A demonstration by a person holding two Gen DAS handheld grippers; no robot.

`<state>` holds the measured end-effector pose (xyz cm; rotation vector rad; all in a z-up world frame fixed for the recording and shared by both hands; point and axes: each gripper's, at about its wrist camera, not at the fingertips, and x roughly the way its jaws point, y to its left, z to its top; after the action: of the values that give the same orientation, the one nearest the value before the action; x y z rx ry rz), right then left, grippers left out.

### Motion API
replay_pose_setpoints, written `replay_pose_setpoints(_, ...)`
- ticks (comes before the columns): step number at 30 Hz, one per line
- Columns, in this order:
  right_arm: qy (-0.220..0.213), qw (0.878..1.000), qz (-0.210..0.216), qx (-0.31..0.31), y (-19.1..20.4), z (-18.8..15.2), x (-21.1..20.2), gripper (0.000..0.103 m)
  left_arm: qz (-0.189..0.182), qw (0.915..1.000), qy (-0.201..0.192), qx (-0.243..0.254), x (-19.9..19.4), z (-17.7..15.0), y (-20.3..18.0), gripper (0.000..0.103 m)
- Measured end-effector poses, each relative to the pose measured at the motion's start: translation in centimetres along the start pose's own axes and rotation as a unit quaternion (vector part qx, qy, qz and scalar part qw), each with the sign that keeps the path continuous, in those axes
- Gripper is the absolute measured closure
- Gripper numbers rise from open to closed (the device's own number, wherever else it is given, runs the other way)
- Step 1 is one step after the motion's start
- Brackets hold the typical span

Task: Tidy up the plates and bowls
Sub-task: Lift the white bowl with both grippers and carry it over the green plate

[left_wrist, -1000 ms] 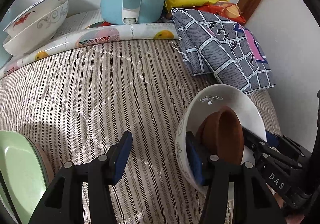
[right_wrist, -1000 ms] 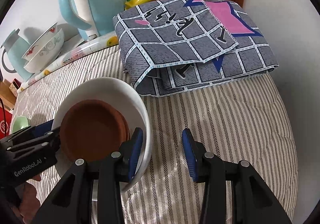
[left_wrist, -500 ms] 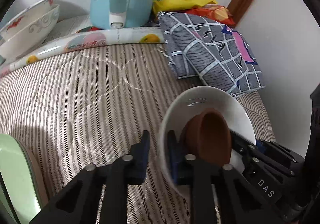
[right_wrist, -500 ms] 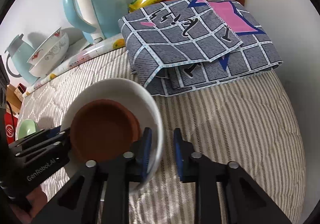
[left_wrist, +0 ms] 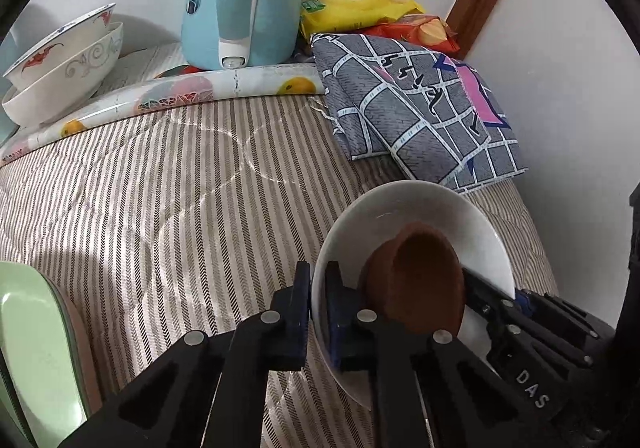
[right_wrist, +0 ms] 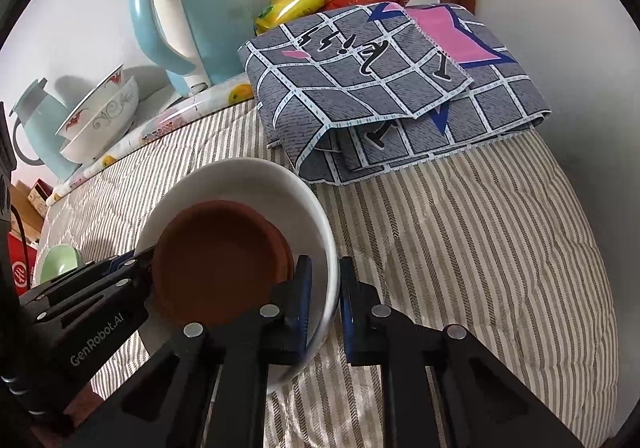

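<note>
Above the striped quilt, both grippers' fingers pinch opposite rims of the tilted white bowl.

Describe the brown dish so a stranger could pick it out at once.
Start at the tall light-blue kettle against the back wall, then come forward across the striped quilt to the plain white bowl clamped on opposite rims by both grippers. The brown dish sits inside it: the only matte terracotta piece, unlike the patterned stacked bowls.
</note>
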<state>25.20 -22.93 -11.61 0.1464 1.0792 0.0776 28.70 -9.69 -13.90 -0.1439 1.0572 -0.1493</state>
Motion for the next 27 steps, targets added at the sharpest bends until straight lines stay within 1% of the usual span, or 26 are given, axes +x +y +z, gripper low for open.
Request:
replay_pose_setpoints(10, 0.0, 1.0, 0.004, 0.016, 0.2, -1.6, -1.4, 0.09, -0.002, 1.0, 0.002, -0.005, -1.4, -1.8, 0.1, 0.095)
replay_pose_setpoints(17, -0.008, 1.0, 0.001, 0.022, 0.6, -2.9, -2.7, 0.09, -0.001, 1.0, 0.001, -0.005, -2.6, -3.1, 0.1, 0.095)
replay_pose_setpoints(27, -0.022, 1.0, 0.004, 0.018, 1.5, -3.8, -5.1, 0.09, -0.004, 0.9999, -0.014, -0.003, -5.1, -3.7, 0.3, 0.095)
